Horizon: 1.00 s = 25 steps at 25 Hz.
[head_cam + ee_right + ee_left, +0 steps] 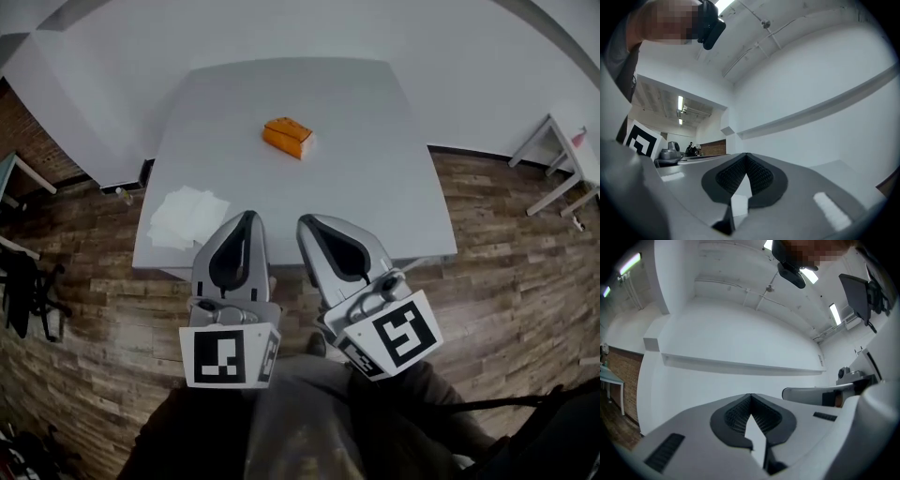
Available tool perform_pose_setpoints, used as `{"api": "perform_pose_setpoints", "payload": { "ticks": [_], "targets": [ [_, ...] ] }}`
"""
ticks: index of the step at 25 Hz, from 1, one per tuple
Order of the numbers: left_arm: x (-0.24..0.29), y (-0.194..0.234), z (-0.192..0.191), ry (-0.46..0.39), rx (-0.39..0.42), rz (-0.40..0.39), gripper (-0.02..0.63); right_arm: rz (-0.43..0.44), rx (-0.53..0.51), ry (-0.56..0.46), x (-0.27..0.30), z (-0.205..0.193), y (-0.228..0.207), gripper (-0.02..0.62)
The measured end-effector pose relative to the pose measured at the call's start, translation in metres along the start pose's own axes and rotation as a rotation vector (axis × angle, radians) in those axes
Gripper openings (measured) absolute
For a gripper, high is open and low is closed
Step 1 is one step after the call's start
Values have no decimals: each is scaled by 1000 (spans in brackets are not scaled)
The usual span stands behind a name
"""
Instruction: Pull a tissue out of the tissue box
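Observation:
An orange tissue box (287, 137) stands near the middle of the grey table (394, 206), its white end facing right. A few loose white tissues (186, 217) lie at the table's front left corner. Both grippers hover side by side over the table's near edge, close to the person's body and well short of the box. My left gripper (248, 215) is shut, its ribbed pads (736, 414) meeting at the tip with nothing between them. My right gripper (304, 222) is also shut and empty, pads (759, 176) touching. Both gripper views show only white walls and ceiling.
Wooden floor surrounds the table. A white table (562, 159) stands at the far right, another table edge (14, 173) and a dark chair (23, 281) at the left. The person's legs (309, 422) are below the grippers.

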<state>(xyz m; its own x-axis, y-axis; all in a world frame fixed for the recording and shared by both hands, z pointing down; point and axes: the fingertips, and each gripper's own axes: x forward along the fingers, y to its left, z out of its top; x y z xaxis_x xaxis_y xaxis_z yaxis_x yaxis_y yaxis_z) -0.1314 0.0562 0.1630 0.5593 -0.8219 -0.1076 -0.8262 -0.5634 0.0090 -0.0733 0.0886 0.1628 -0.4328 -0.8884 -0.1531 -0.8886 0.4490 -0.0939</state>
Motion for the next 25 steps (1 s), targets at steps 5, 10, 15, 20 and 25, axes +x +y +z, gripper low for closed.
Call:
{"api": "perform_pose_setpoints", "payload": {
  "ticks": [5, 10, 15, 20, 25],
  "targets": [
    [-7, -4, -1, 7, 1, -26, 0, -14, -7, -10, -6, 3, 8, 2],
    [-12, -7, -5, 17, 1, -47, 0, -30, -33, -21, -9, 7, 15, 2],
    [-17, -8, -6, 23, 1, -64, 0, -51, -33, -26, -13, 7, 16, 2],
    [-20, -6, -6, 24, 0, -69, 0, -55, -36, -30, -12, 8, 20, 2],
    [-24, -1, -6, 26, -1, -68, 0, -52, -35, -26, -8, 7, 26, 2]
  ]
}}
